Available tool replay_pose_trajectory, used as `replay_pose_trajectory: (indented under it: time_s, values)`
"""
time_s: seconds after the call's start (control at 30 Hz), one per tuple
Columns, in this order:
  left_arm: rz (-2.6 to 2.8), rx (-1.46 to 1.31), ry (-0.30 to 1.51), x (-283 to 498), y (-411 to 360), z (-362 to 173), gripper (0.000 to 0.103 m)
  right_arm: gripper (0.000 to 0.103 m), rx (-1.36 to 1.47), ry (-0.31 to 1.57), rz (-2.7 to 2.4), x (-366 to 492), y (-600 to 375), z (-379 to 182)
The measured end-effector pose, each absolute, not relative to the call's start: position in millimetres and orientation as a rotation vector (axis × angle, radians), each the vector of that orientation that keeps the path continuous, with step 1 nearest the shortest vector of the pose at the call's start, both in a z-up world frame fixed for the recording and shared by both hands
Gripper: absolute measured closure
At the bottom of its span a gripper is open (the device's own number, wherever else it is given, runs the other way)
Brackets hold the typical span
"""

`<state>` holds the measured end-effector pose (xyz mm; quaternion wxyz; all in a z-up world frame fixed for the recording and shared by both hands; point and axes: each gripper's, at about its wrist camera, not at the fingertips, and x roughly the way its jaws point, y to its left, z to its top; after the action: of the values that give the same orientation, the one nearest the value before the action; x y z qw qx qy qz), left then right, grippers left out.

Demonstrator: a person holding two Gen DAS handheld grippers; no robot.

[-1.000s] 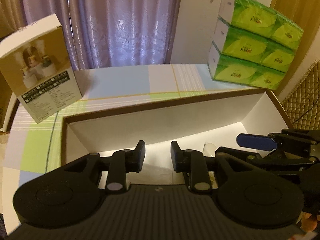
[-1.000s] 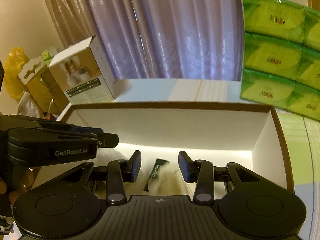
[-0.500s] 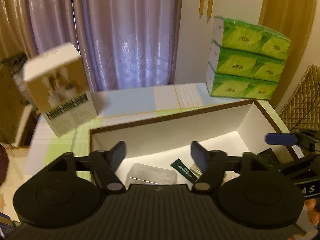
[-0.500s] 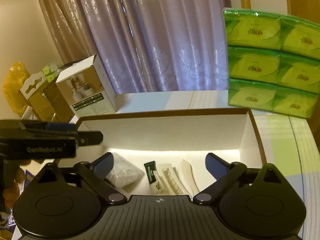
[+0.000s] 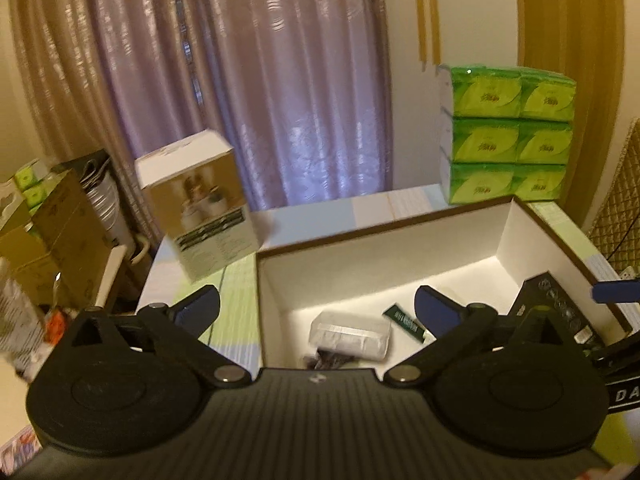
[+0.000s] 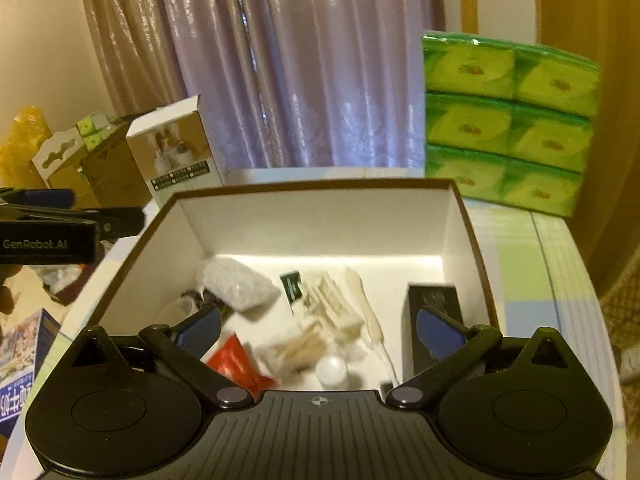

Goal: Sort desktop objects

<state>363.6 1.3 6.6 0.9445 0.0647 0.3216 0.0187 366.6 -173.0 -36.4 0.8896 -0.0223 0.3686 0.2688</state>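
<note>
A brown-rimmed cardboard box point(image 6: 312, 186) point(image 5: 384, 228) with white inner walls sits on the table and holds several small items: a clear packet point(image 6: 236, 284) point(image 5: 352, 334), a dark green sachet point(image 6: 291, 285) point(image 5: 404, 322), a white spoon point(image 6: 364, 308), a red packet point(image 6: 234, 362), wooden sticks point(image 6: 296, 350), a small white bottle point(image 6: 331, 370) and a black box point(image 6: 434, 304) point(image 5: 554, 304). My right gripper point(image 6: 319, 330) hangs open above the box's near side, holding nothing. My left gripper point(image 5: 316, 310) is open and empty too, raised over the box's left wall.
A stack of green tissue packs point(image 6: 508, 120) point(image 5: 506, 132) stands behind the box at the right. A white and tan product carton point(image 5: 198, 204) point(image 6: 174, 156) stands at the back left. Purple curtains hang behind. Cardboard boxes point(image 5: 52, 236) crowd the floor beyond the table's left edge.
Both grippers went from nearly shut to wide open and rose up and back out of the box, so its contents now show.
</note>
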Motion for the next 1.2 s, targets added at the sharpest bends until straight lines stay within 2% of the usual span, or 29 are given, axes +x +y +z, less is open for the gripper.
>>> replay_pose_trajectory:
  time_s: [0.17,0.4,0.57,1.2]
  values:
    - [0.101,0.143,0.677,330.7,-1.4,-2.2,0.001,0.002,-0.040,0.764,0.539,337.4,-182.4,-35.2]
    - [0.071,0.021,0.703,287.3,7.1,-2.3,0.001,0.002,-0.026,0.771,0.549,302.8,-187.9,-32.3]
    - [0.094,0.066,0.684,261.9,1.5,4.6,0.001,0.002,-0.048,0.773,0.542,279.3,-191.6,-30.3]
    - [0.070,0.044,0.746,208.0,-20.5,9.7,0.001,0.002,-0.060,0.812,0.525,235.5,-208.2,-19.7]
